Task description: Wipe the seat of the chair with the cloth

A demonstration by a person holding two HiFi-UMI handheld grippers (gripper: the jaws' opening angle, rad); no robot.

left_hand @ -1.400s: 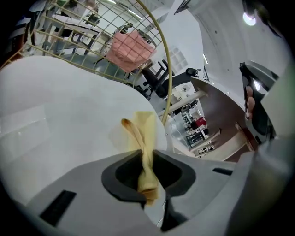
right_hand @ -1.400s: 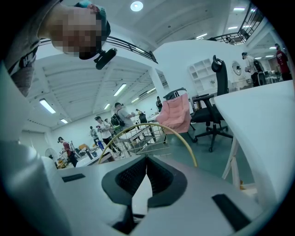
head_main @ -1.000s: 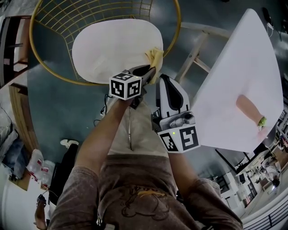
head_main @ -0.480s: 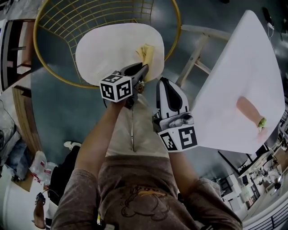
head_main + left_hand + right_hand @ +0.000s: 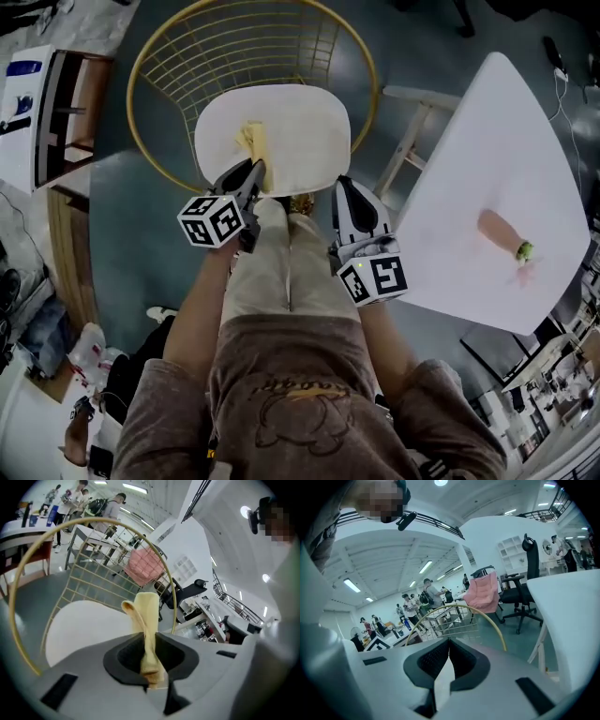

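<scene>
The chair has a gold wire back (image 5: 225,47) and a white seat (image 5: 305,131), just ahead of my knees. A yellow cloth (image 5: 251,142) lies in a narrow fold on the seat's left half. My left gripper (image 5: 255,171) is shut on its near end. In the left gripper view the cloth (image 5: 146,613) rises from the pinching jaws of that gripper (image 5: 149,639) over the seat (image 5: 84,620). My right gripper (image 5: 343,185) hovers shut and empty at the seat's front right edge. Its own view shows the right gripper (image 5: 449,642) with the chair's gold rim (image 5: 461,607) beyond.
A white table (image 5: 487,169) stands close on the right with a pink object (image 5: 500,233) on it, and its pale leg (image 5: 410,139) reaches toward the chair. A wooden shelf (image 5: 64,103) is at the left. Several people (image 5: 410,609) and a black office chair (image 5: 529,585) are far off.
My left gripper has dragged the cloth leftward across the seat, from its right edge to its left half. The right gripper has kept its place beside it.
</scene>
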